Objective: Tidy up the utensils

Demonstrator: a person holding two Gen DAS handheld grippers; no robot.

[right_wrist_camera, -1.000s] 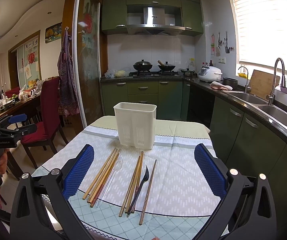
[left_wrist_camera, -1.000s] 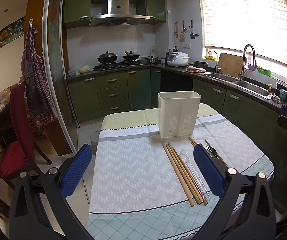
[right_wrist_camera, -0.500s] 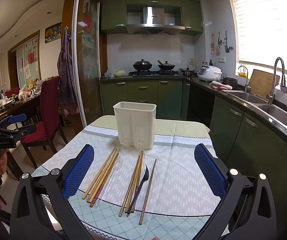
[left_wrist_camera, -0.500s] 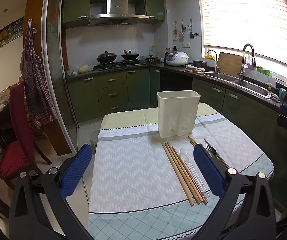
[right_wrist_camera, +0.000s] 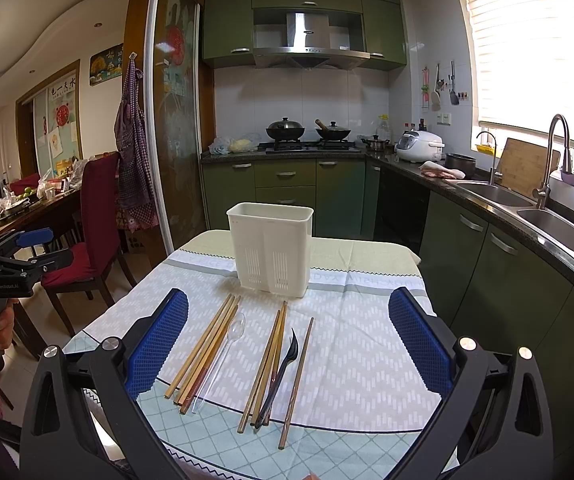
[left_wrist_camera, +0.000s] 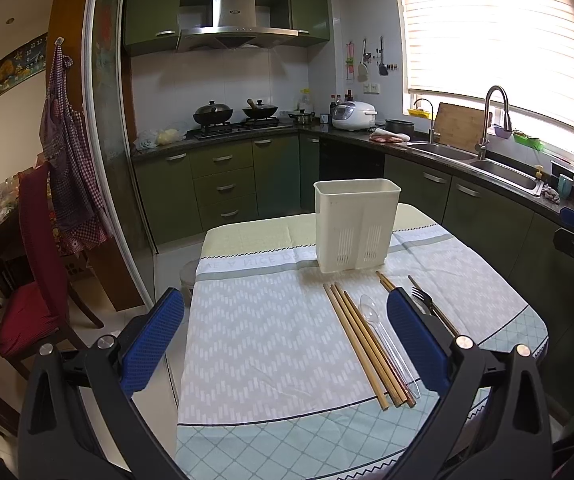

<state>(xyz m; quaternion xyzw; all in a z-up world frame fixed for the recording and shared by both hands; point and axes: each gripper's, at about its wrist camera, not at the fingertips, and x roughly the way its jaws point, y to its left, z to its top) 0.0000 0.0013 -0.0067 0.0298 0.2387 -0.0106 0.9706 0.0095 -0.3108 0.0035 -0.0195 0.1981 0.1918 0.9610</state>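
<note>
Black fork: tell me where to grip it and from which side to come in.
Grip the black fork at mid-handle, coming from above with the right claw straddling it. It lies flat, tines toward the white utensil holder, wedged between chopsticks, so side access looks blocked.

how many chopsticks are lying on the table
About 8 chopsticks: four in the left bundle beside the clear spoon, three in the right bundle by the black fork, one single chopstick rightmost. Overlaps may hide more.
</note>
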